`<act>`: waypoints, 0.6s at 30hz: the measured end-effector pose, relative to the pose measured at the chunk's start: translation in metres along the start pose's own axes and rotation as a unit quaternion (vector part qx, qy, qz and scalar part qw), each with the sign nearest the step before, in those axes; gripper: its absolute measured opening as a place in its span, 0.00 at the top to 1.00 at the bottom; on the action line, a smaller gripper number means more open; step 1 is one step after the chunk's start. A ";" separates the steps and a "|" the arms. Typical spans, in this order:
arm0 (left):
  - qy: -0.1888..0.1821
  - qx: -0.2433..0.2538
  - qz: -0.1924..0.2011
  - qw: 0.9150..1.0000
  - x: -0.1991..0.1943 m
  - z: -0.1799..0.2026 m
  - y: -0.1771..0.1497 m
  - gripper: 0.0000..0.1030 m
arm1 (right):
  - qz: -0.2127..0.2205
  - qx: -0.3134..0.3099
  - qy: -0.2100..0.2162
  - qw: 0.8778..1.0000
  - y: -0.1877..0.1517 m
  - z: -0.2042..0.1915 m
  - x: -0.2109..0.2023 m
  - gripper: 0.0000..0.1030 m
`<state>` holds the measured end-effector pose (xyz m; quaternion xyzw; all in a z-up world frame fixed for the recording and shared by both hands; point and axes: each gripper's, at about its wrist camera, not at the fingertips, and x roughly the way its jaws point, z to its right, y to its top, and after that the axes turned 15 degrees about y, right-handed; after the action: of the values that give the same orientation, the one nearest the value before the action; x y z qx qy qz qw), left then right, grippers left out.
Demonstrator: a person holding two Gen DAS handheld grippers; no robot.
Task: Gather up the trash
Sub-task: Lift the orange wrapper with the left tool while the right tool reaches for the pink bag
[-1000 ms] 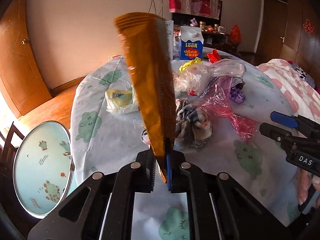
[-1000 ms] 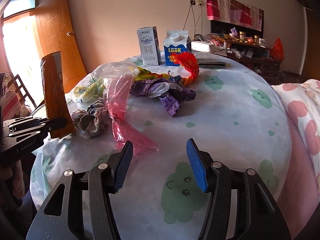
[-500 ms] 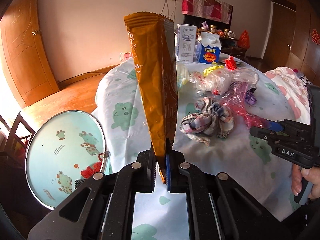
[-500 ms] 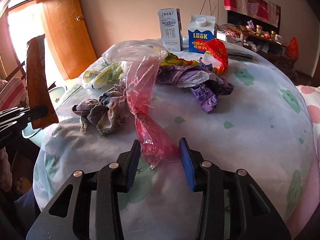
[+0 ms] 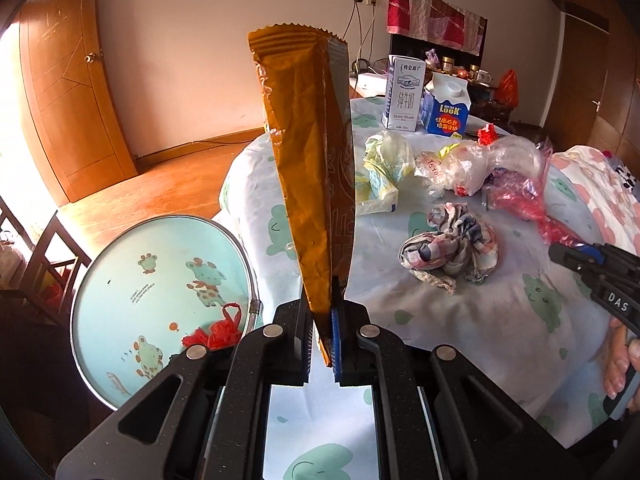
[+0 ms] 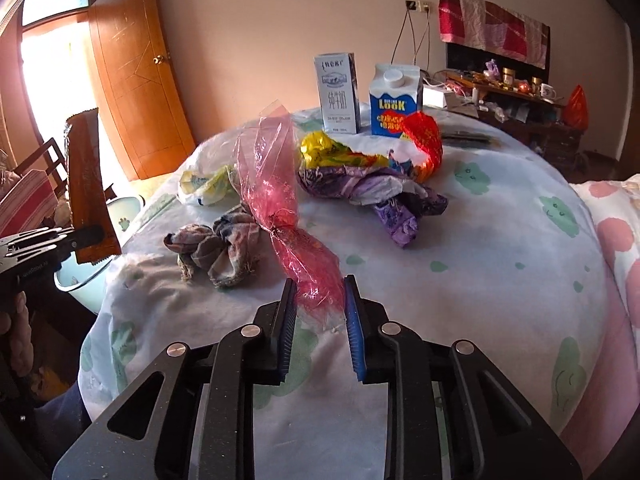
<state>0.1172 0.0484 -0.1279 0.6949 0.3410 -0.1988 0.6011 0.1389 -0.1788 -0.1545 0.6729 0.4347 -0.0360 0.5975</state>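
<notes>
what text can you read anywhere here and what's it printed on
"LOOK": blue and white gable-top carton.
"DAS": black body of the right hand-held gripper.
Chinese characters on the tall white and grey milk carton: too small to read surely.
Print on the brown foil wrapper and the crumpled bags: unreadable.

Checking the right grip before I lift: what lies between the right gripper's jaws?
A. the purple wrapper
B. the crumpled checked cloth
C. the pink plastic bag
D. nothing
C: the right gripper is closing its jaws around the near end of the pink plastic bag.
</notes>
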 end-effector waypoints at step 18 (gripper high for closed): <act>0.026 -0.031 -0.019 0.999 0.005 -0.042 -0.007 0.93 | 0.011 -0.044 0.044 0.998 0.037 -0.051 0.028 0.77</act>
<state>0.1098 0.0904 -0.1279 0.6743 0.3752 -0.1812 0.6097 0.1556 -0.1177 -0.1270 0.6515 0.4548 0.0194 0.6069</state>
